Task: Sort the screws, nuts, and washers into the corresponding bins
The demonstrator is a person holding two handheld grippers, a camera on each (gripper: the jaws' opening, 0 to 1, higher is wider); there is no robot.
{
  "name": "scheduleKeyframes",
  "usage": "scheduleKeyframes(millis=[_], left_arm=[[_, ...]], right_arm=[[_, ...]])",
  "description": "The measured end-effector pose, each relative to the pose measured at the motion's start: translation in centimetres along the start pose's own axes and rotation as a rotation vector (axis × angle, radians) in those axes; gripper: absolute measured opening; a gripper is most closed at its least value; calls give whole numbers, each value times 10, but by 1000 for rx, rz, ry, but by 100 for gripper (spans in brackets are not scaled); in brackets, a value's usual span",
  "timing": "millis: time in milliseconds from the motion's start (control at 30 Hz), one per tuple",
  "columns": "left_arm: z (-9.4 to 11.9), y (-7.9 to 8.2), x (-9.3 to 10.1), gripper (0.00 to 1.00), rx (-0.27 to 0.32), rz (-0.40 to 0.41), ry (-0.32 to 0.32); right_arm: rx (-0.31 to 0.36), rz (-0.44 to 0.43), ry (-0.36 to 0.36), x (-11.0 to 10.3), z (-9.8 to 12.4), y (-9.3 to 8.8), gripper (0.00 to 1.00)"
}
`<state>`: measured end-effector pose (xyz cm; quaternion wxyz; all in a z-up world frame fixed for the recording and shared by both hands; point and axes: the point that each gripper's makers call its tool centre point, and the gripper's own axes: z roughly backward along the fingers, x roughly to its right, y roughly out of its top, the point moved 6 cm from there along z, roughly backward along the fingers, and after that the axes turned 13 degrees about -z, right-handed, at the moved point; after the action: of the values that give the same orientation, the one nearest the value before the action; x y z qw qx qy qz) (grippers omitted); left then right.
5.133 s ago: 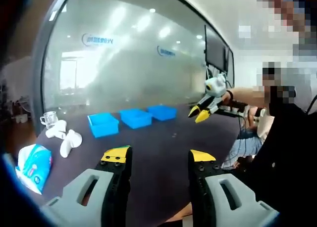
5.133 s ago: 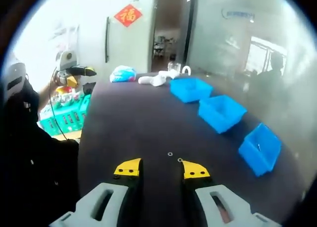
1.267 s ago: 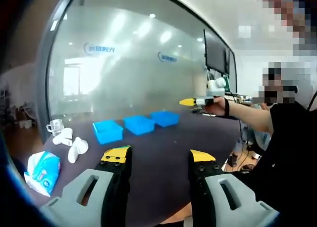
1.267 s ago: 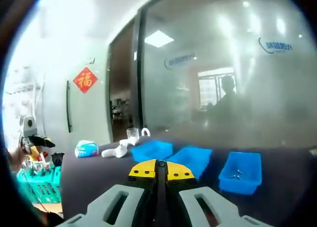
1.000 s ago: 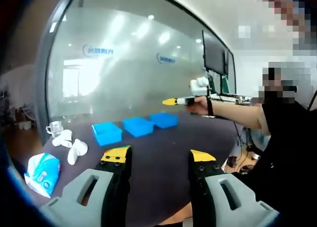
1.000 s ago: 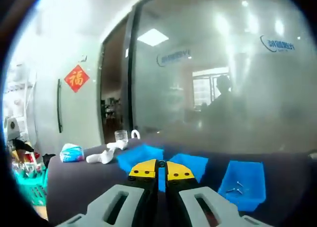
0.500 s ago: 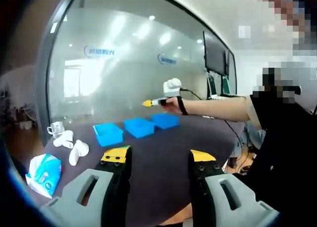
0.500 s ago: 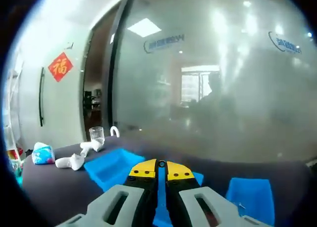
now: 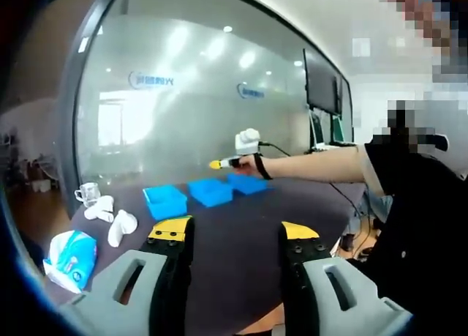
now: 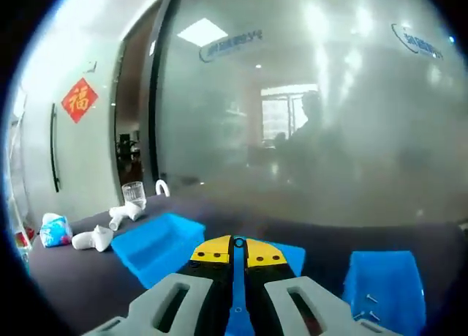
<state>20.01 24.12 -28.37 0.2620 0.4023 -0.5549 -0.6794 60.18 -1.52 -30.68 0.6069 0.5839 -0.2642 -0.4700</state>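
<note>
Three blue bins stand in a row on the dark table: the left bin, the middle bin and the right bin, which holds a few screws. My left gripper is open and holds nothing, low over the near table edge. A person's hand holds my right gripper above the bins. Its jaws are shut, with a small metal ring pinched at the tips, and the middle bin lies just behind them.
At the table's left end lie a tissue pack, white objects and a glass cup. A frosted glass wall runs behind the bins. The person's body is on the right.
My right gripper has stayed shut and travelled from the table's right side to above the bins, which now loom larger in its view. My left gripper has hardly moved.
</note>
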Motion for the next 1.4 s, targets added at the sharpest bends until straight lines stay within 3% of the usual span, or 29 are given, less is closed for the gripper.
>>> scheduleKeyframes(millis=[167,233,300,600,900,1267,1400], left_arm=[[0,0,1,45,2,2,-1],[-1,-1,1,45,1,3,-1],[-1,-1,0,46,-3,2,2],[-4,2,2,46,8,0,-5],[-6,4,-8,46,23,7,9],[-16,3,-12,46,42,11,2],[-19,-1,-11,46,33,14,-4]], right_arm=[[10,34,-2,0,0,1,7],[17,64,5,-1,-1,2,20],[14,72,21,-3,0,0,26],[7,95,58,-6,27,-9,28],[46,121,110,-5,87,-7,27],[140,61,186,-16,191,-1,27],[151,65,206,-20,237,-9,27]])
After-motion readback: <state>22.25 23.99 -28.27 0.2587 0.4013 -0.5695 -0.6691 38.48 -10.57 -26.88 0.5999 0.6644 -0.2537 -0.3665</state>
